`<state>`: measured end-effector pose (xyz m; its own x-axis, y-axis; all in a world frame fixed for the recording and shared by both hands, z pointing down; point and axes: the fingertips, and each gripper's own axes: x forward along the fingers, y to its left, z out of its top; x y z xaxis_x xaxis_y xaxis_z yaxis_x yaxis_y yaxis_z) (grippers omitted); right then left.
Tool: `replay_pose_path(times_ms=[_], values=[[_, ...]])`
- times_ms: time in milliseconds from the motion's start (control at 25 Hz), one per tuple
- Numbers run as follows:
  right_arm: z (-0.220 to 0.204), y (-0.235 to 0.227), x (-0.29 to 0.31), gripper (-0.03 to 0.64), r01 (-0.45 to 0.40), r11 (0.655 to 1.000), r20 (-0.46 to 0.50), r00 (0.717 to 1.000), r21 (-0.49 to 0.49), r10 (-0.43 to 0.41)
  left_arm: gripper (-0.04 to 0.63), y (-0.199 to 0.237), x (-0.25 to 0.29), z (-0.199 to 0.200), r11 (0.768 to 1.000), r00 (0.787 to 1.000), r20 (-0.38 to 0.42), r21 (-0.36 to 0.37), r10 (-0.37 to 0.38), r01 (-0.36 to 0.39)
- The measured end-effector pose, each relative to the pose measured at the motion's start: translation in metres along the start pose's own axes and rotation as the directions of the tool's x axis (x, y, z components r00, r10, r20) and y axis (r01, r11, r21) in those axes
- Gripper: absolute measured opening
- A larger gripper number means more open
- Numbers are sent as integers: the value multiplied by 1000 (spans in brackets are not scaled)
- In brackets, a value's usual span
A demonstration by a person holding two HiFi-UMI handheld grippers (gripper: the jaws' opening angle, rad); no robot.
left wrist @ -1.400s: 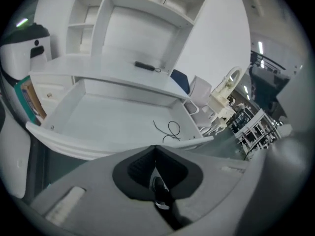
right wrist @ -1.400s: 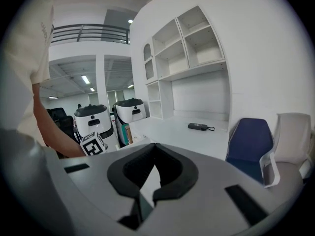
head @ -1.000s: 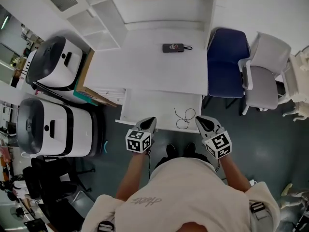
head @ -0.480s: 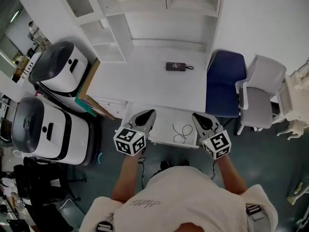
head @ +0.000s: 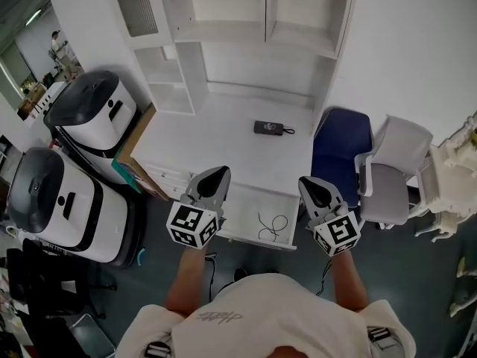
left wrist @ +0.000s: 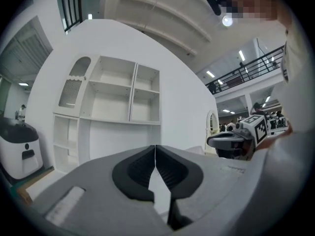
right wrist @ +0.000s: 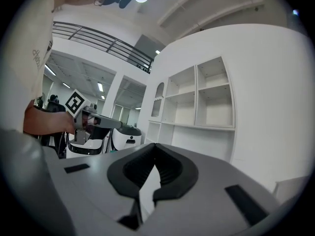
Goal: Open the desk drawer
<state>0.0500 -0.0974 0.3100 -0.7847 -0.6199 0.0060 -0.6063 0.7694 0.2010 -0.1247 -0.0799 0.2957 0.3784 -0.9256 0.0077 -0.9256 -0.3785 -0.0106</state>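
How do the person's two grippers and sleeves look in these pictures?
Both the left gripper and right gripper are grey, tapering to black ribbed tongs. Each carries a white cube with black square markers. The person wears a cream short-sleeved shirt.

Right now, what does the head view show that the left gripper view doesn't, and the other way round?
Only the head view shows the open drawer, the cable lying in it, the dark device on the desk and the blue chair. Only the left gripper view shows that the left gripper has its jaws together on nothing, plus a railed balcony. Both show the white shelf unit, the right gripper and a white machine.
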Motion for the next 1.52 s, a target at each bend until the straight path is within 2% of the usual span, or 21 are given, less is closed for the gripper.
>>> replay_pose_path(times_ms=[200,400,560,720,1160,1520], values=[[7,0,-10,3,20,998,22,1000,52,-21,17,-3,-10,10,998,999,34,54,36,-38],[-5,9,-23,3,37,996,-2,999,78,-37,17,5,-21,-12,993,994,15,46,111,-112],[-16,10,-30,3,55,993,-15,998,105,-54,17,4,-26,-33,994,994,-26,11,105,-105],[-18,9,-37,3,67,990,-21,998,123,-65,17,2,-29,-38,995,995,-29,-13,98,-99],[-28,22,-38,2,33,992,-50,998,118,-27,17,-5,-29,-45,997,996,-41,-15,73,-74],[-36,23,-49,2,53,990,-70,997,134,-44,17,-15,-30,-51,999,997,-59,-16,43,-44]])
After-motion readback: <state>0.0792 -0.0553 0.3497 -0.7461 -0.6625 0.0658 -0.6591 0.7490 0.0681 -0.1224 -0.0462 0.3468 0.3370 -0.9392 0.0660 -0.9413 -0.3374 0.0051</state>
